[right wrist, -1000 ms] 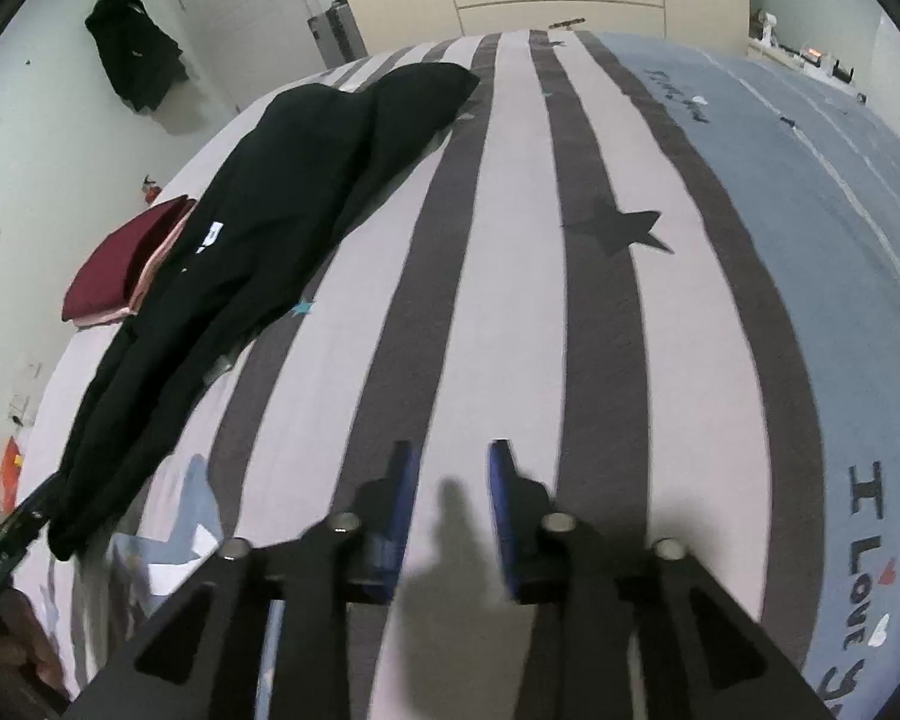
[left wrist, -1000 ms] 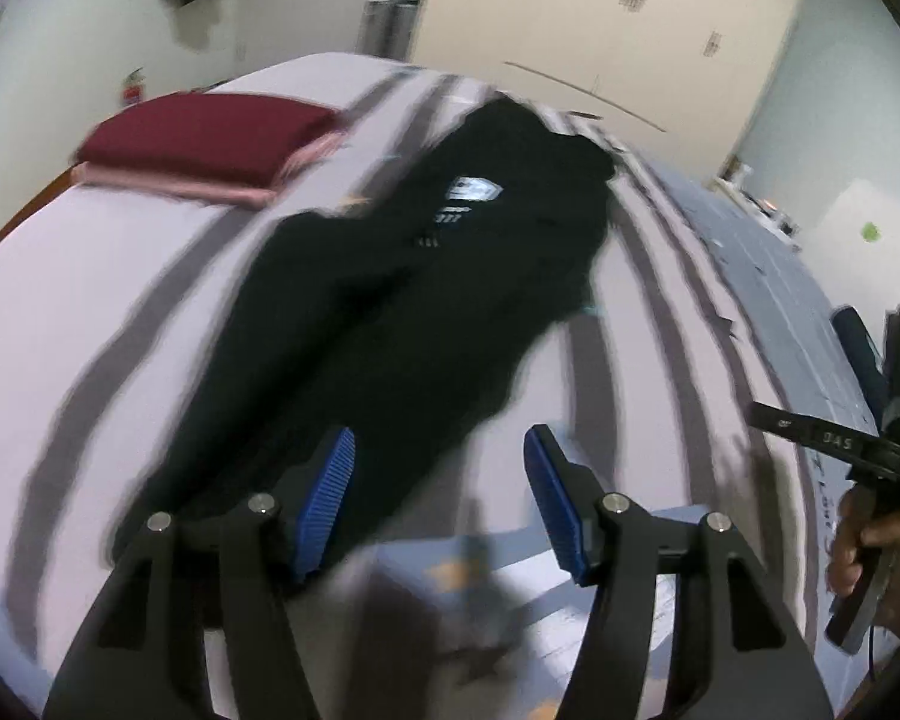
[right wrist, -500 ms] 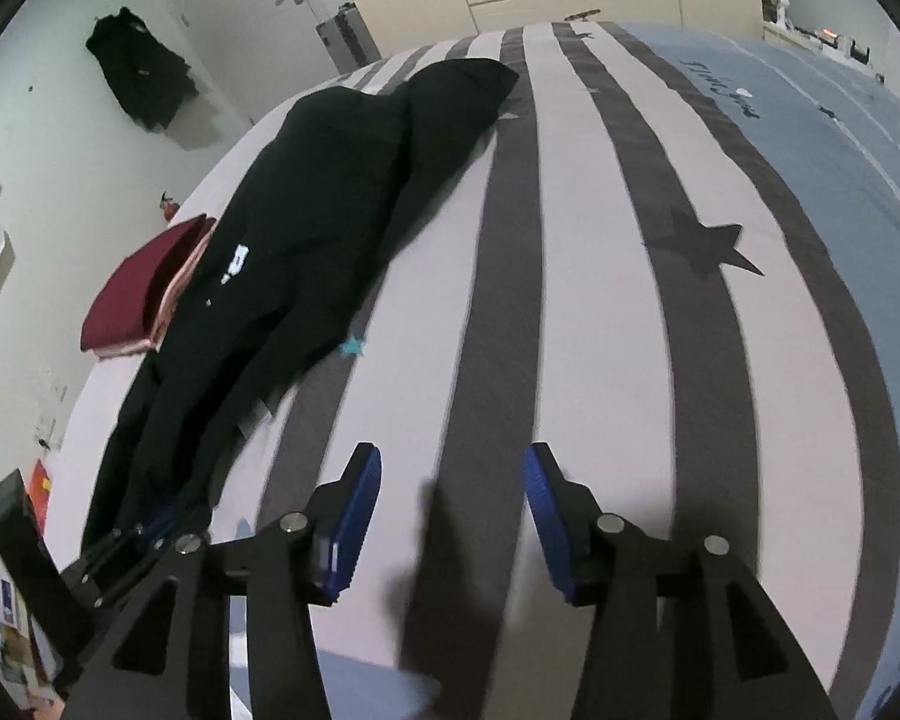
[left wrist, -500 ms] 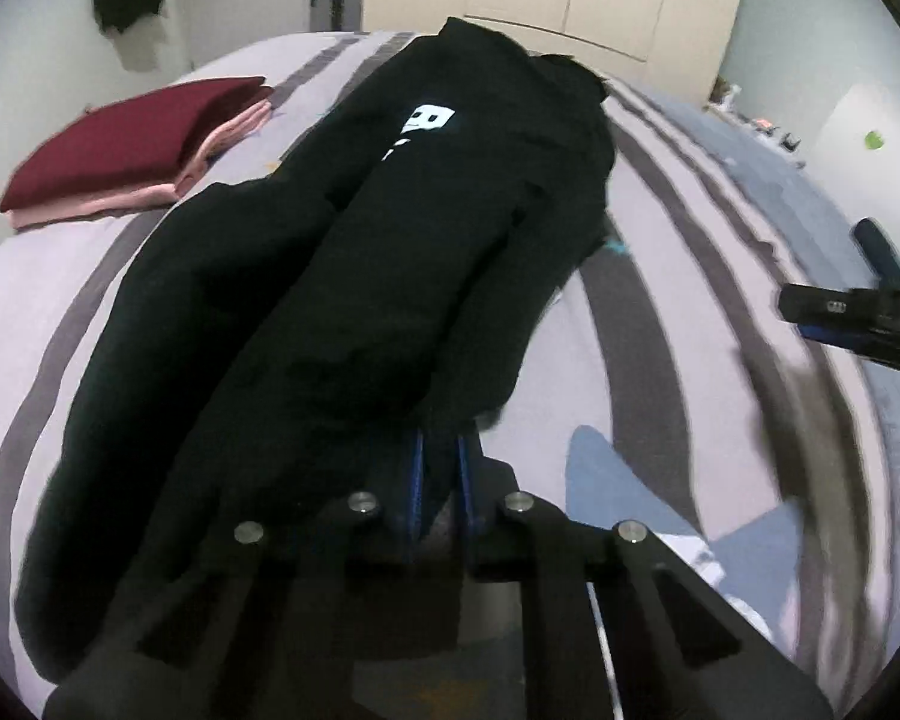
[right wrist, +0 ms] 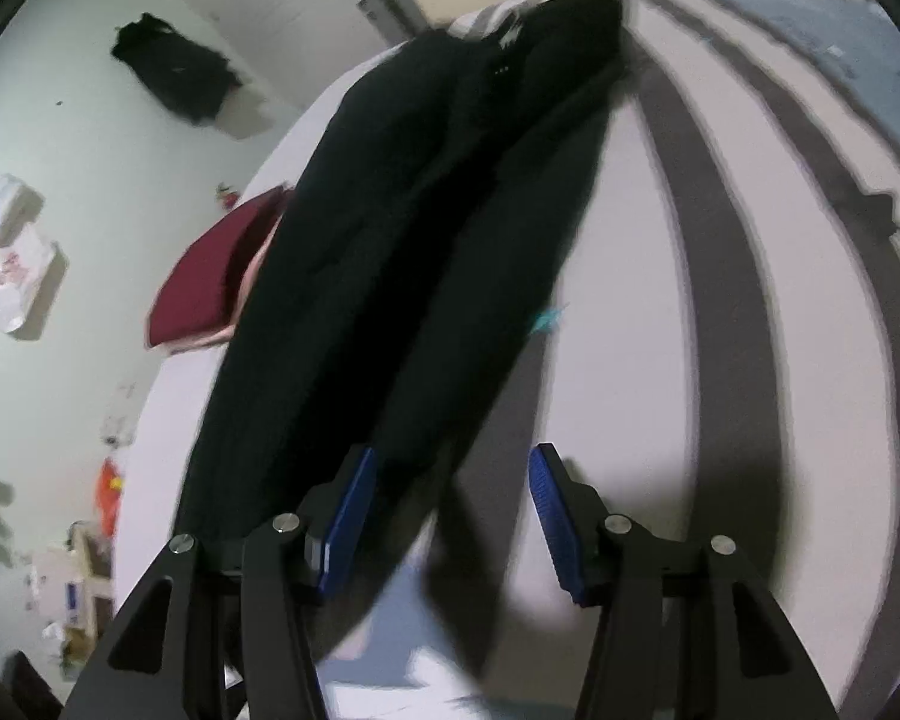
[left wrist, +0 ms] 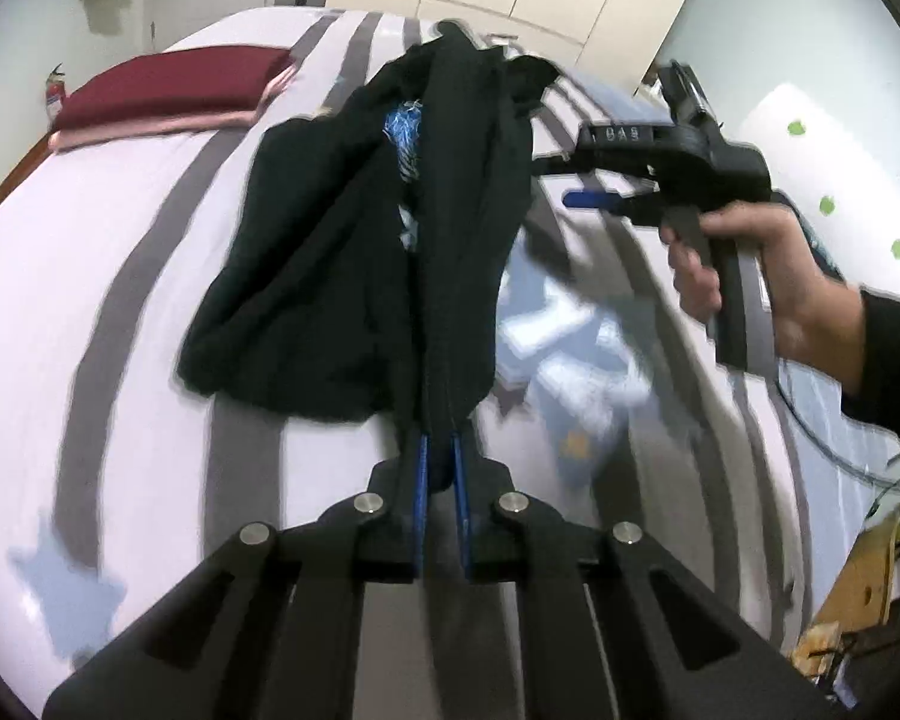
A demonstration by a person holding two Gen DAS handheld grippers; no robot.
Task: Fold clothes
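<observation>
A striped bed (left wrist: 120,276) fills both views, and across it a black garment (left wrist: 354,276) is stretched ahead of both grippers, its far end lying towards the wardrobe. A folded red stack (left wrist: 168,90) is seen ahead and to the left of the left gripper.

The near end of the garment is pinched by the left gripper (left wrist: 440,480), its blue pads pressed together on the cloth, which appears lifted off the bed there. The right gripper (right wrist: 450,516) is held with its pads wide apart, one leg end of the garment passing between them, ungripped.

For a clean fold, the second end should probably be clamped level with the first, so that both are carried over evenly without twist.

The right hand (left wrist: 744,264) is seen to the right of the left gripper, wrapped round the handle, the tool pointed left across the garment.
</observation>
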